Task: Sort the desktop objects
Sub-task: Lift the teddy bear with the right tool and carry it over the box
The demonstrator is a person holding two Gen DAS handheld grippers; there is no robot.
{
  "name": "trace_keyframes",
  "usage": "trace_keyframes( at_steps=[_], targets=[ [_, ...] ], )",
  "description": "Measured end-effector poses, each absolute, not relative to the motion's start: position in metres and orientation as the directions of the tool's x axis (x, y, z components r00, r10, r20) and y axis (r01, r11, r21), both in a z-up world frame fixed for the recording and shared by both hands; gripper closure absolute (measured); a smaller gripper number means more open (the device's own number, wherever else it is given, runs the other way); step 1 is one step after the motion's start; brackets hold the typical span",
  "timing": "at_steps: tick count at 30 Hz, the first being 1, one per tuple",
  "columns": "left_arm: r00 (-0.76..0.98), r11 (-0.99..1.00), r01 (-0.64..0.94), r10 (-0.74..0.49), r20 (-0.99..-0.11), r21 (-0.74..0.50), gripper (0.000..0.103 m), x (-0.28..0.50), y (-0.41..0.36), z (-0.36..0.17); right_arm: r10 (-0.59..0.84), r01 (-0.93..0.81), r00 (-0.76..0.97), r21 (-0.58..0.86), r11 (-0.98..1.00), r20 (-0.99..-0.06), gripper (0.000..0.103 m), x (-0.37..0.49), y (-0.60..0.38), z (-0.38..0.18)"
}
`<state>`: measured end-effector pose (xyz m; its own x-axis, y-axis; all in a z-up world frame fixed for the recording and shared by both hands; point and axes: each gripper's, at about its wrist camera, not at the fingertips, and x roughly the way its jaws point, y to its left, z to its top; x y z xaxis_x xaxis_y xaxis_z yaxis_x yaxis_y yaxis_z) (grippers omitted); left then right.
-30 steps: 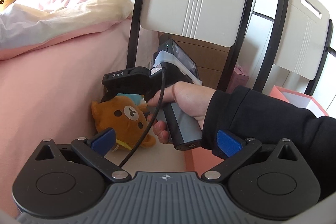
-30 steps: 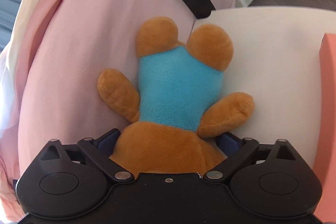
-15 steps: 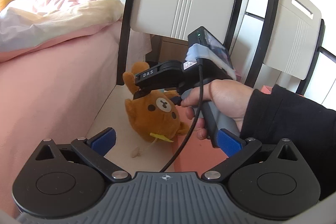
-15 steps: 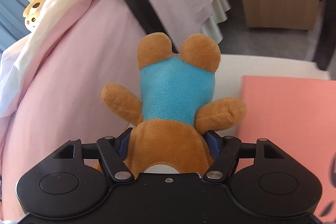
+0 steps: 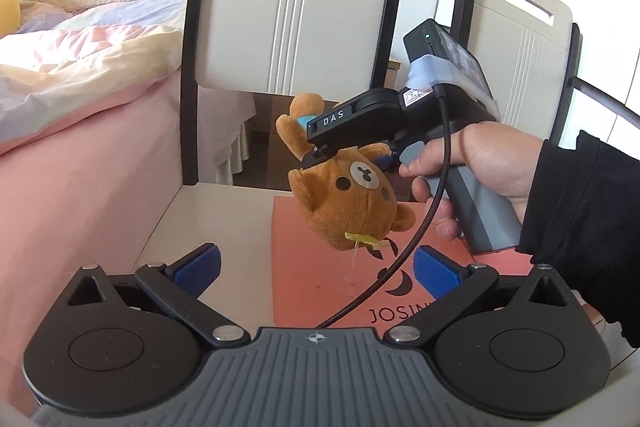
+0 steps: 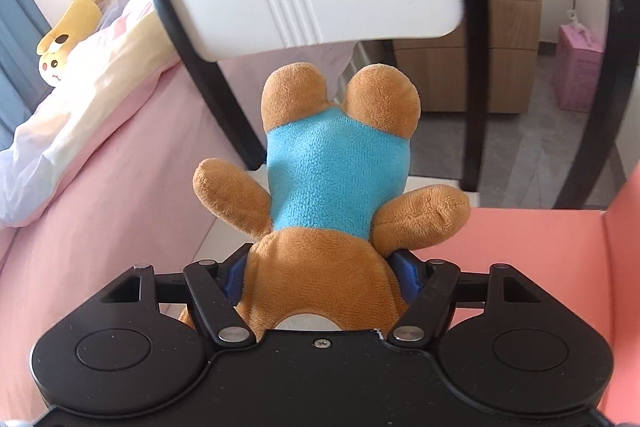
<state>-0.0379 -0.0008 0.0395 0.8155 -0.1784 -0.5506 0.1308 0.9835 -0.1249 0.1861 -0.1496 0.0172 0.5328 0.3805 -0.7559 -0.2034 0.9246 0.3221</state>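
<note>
**Bear held head-down over the pink box**

In the right wrist view the gripper body hides the teddy bear's (image 6: 338, 183) face; only its blue back and limbs show. The right gripper (image 6: 320, 275) pinches the bear's head, seen mid-frame in the left wrist view above the pink box (image 5: 304, 259), box lettering cut off. The left gripper (image 5: 316, 267) at lower centre stands wide, holding nothing.

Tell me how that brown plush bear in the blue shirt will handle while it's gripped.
The brown plush bear probably squashes: the right claw sinks into its head. Likely light and floppy, hanging upside down without sagging the claw.
</note>
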Motion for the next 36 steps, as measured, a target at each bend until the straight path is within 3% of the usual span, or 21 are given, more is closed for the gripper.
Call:
trace_keyframes(
  at_steps=[14, 27, 36],
  targets=[
    [0.780, 0.964, 0.229, -0.264, -0.567, -0.134, 0.000, -0.019, -0.072, 0.036, 0.263, -0.105, 0.660, 0.260, 0.960, -0.704, 0.032, 0.160, -0.282, 0.058],
    [0.747, 0.922, 0.376, -0.359, -0.559, -0.090, 0.000, -0.023, -0.140, 0.016, 0.056, 0.087, 0.709, 0.167, 0.982, -0.702, 0.032, 0.145, -0.404, 0.029],
    [0.692, 0.929, 0.351, -0.340, -0.637, -0.114, 0.000, 0.002, -0.144, -0.012, -0.123, 0.181, 0.648, -0.005, 0.984, -0.752, 0.031, 0.172, -0.470, -0.012]
  ],
)
